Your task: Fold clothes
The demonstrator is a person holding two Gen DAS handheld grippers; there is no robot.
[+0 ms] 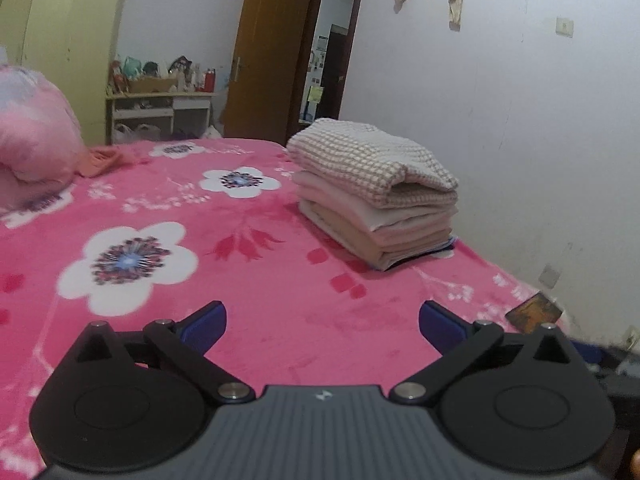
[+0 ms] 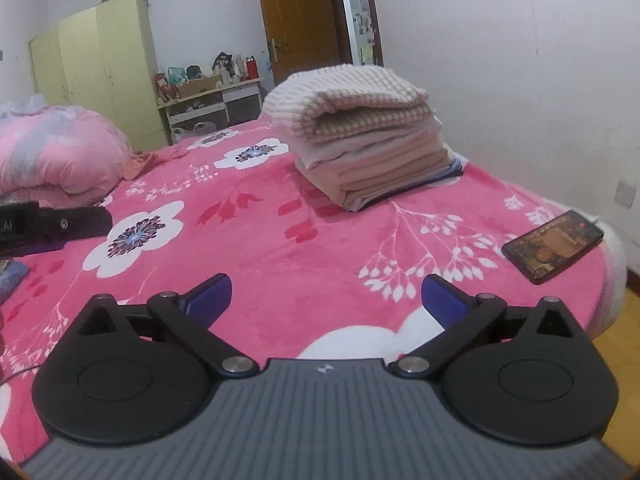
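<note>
Illumination is soft, even and diffuse indoor light; no distinct source is visible. The white wall (image 1: pixel 500 128) reads evenly lit, with no glare. Shadows are faint: a weak one lies under the stack of folded clothes (image 1: pixel 372 196) on the pink blanket (image 1: pixel 280 300). Both views show strong fisheye distortion: the door (image 2: pixel 304 20) and wardrobe (image 2: pixel 100 76) bow, and dark vignetting cuts the corners. Slight motion blur softens the blanket's flower print and the folded clothes. The far shelf (image 1: pixel 160 100) is indistinct. Colours are saturated.
</note>
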